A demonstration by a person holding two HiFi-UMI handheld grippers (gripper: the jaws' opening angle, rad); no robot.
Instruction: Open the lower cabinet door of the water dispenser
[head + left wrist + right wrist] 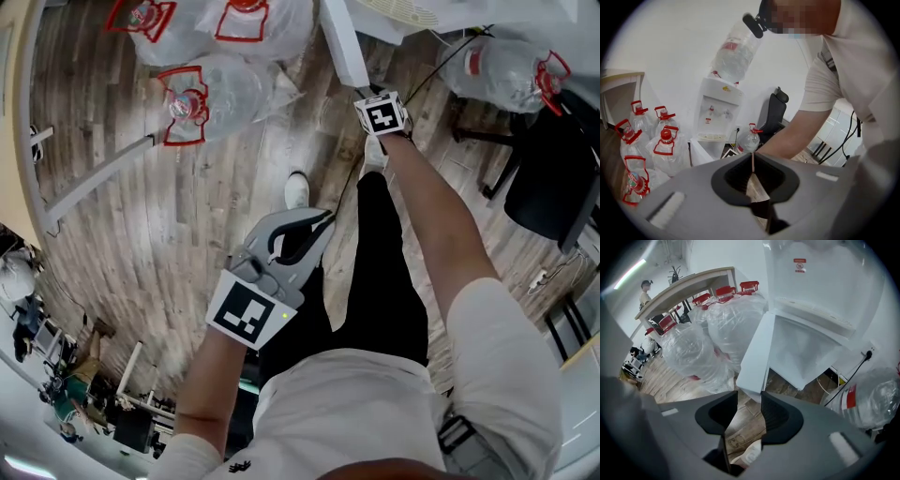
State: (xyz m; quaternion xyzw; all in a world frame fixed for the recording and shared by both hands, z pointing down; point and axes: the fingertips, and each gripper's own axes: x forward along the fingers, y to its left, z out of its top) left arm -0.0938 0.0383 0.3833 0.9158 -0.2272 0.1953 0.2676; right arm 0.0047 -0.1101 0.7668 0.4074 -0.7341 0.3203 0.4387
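Observation:
The white water dispenser (719, 105) carries an upturned bottle, and its drip tray shows as a white body (820, 277) in the right gripper view. Its lower cabinet door (757, 352) stands swung out, so the white inside of the cabinet (801, 350) is in sight. My right gripper (749, 398) is open, with the door's lower corner just at its fingertips. From the head view the door (339, 42) runs up from the right gripper (366, 94). My left gripper (323, 220) hangs over the floor away from the dispenser, shut (752, 161) with nothing in it.
Several bagged water bottles with red handles (202, 98) lie on the wooden floor left of the door, and another bottle (511, 66) lies to the right. A black office chair (553, 178) stands at the right. A black cable (848, 380) runs along the floor by the dispenser.

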